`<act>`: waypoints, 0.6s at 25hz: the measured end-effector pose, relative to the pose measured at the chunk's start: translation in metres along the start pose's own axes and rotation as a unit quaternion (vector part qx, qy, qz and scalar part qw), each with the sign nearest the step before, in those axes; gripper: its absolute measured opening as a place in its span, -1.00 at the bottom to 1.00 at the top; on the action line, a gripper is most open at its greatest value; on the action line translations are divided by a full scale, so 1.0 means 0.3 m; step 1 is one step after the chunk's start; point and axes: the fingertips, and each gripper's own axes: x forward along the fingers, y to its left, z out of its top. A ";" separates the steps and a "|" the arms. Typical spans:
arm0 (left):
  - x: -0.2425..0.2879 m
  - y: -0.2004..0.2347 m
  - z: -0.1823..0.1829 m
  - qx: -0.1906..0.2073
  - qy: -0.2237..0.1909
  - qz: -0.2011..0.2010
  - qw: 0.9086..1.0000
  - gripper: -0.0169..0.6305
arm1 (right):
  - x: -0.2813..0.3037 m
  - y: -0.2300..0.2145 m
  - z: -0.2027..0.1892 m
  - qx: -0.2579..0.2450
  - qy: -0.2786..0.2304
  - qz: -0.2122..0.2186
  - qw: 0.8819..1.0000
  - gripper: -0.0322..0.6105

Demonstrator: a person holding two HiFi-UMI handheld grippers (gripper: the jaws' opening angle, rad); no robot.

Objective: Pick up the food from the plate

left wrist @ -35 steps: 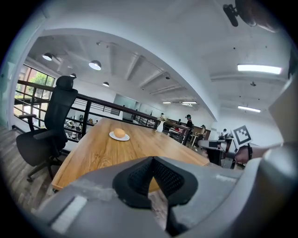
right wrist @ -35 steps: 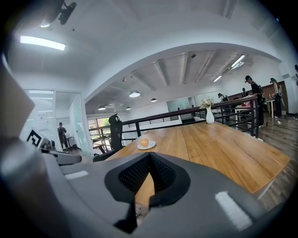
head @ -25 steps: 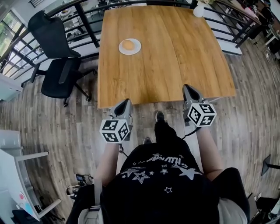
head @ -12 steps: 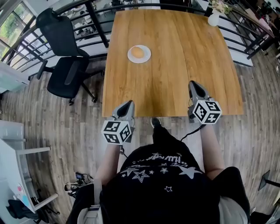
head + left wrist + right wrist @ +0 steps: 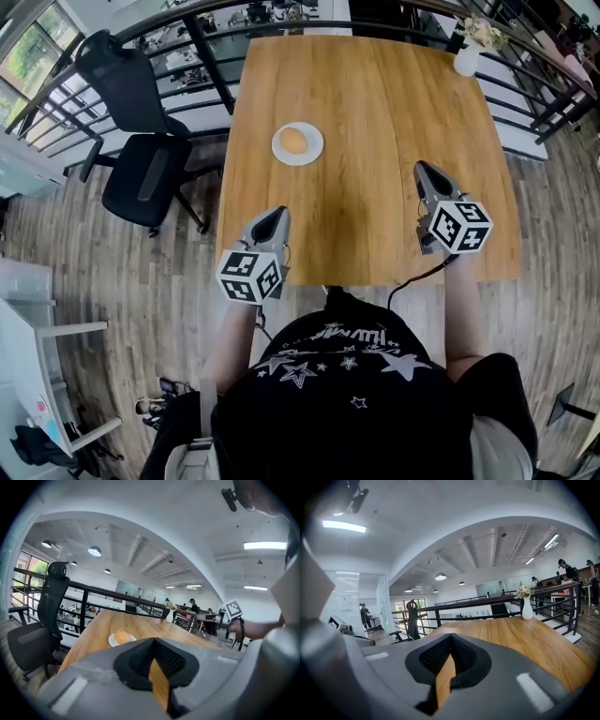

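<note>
A black office chair (image 5: 141, 159) stands left of the wooden table (image 5: 375, 103). The left gripper (image 5: 273, 216) hovers over the table's near edge, its jaws clenched together with nothing between them. Beyond it and slightly to the right, a small white plate (image 5: 317, 150) sits on the table's left half. On its middle lies the food (image 5: 293, 141), a single round, smooth, orange-tan lump. It may be a bun, but it shows too small to be sure. The right gripper (image 5: 424, 170), well apart from the plate, is likewise closed and empty. A white vase (image 5: 466, 60) stands at the far right corner.
</note>
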 end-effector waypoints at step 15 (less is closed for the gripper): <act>0.106 0.163 0.069 -0.003 0.017 0.071 0.997 -0.95 | 0.432 0.027 0.101 -0.015 0.020 0.084 0.996 -0.89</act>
